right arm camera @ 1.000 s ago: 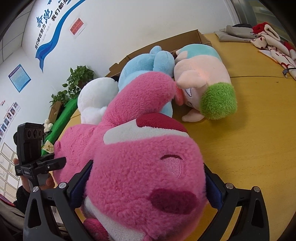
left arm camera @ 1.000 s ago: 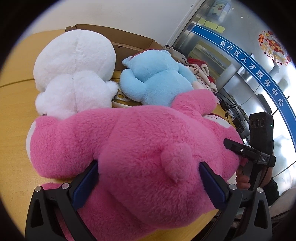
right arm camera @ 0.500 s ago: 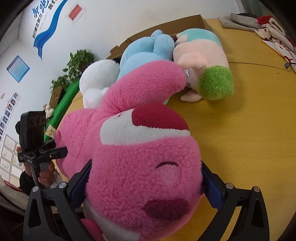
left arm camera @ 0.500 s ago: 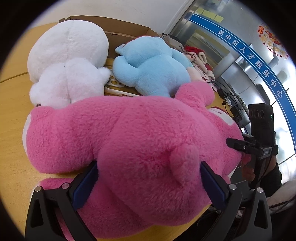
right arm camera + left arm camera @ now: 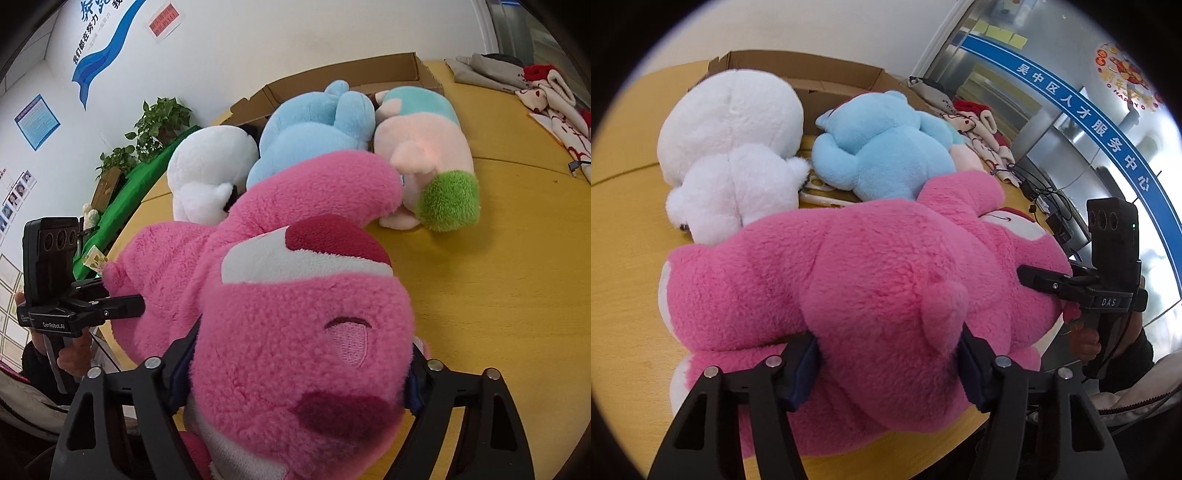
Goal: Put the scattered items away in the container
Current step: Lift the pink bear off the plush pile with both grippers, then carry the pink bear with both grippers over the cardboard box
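Note:
A big pink plush bear (image 5: pixel 849 266) lies on the yellow table (image 5: pixel 624 221), held at both ends. My left gripper (image 5: pixel 886 343) straddles its rear by the small tail, jaws closing, blue pads sunk into the fur. My right gripper (image 5: pixel 303 343) spans the bear's head (image 5: pixel 295 332), jaws closing too, pads pressed into its sides. Behind the bear lie a white plush (image 5: pixel 735 136), a light blue plush (image 5: pixel 882 147) and a pale pink plush with a green tuft (image 5: pixel 424 147). The open cardboard box (image 5: pixel 812 70) stands behind them at the table's far edge.
Folded clothes and a red-and-white cloth (image 5: pixel 546 88) lie at the table's far right, with cables (image 5: pixel 1041 195) near its edge. Potted plants (image 5: pixel 155 122) and a green bench stand by the wall. Bare tabletop (image 5: pixel 498 295) stretches to the right of the bear.
Both grippers' jaws have narrowed and now squeeze the pink bear's fur. Both views have risen slightly, and the bear has come up with them.

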`<state>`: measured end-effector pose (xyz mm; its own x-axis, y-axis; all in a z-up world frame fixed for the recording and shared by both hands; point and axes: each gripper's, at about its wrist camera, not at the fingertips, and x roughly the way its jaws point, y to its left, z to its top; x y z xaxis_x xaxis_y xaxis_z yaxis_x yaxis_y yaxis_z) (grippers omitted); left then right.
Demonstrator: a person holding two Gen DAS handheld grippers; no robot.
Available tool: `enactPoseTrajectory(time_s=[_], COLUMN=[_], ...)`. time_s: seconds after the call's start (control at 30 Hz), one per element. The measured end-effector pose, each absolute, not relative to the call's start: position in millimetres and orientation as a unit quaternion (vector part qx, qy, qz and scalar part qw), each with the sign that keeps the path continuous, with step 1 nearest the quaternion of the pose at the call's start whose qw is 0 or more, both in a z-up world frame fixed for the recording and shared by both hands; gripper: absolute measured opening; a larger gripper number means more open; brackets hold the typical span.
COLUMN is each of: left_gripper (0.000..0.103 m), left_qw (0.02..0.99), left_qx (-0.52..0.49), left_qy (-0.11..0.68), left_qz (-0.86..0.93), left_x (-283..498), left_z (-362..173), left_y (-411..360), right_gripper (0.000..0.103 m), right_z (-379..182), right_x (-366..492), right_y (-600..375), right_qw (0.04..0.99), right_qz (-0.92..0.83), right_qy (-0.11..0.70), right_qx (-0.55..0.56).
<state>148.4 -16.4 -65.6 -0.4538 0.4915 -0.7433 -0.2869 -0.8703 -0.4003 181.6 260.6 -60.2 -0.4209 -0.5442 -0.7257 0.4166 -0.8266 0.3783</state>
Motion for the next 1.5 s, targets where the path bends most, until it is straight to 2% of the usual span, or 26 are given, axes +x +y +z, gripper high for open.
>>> enactPoseTrajectory(time_s=[0.13, 0.4, 0.87, 1.5], left_gripper=[0.059, 0.059, 0.059, 0.059], left_qw=[0.222, 0.212, 0.216, 0.215], left_qx=[-0.467, -0.410, -0.290, -0.195], left_qy=[-0.107, -0.097, -0.067, -0.038], left_qz=[0.849, 0.882, 0.930, 0.956], left_x=[151.8, 154.5, 142.6, 62.2], left_z=[-58.0, -12.9, 75.9, 187.3], left_y=[-13.9, -16.3, -24.9, -29.9], right_gripper=[0.084, 0.084, 0.084, 0.084], right_z=[-43.4, -4.0, 99.5, 220.8], right_x=[190.5, 199.4, 201.2, 123.6], right_y=[257.8, 252.4, 236.2, 215.9], right_qw=[0.281, 0.273, 0.245, 0.236], right_qz=[-0.856, -0.879, -0.928, -0.954], right_qy=[-0.051, -0.040, -0.009, 0.009], right_qx=[0.431, 0.389, 0.279, 0.186])
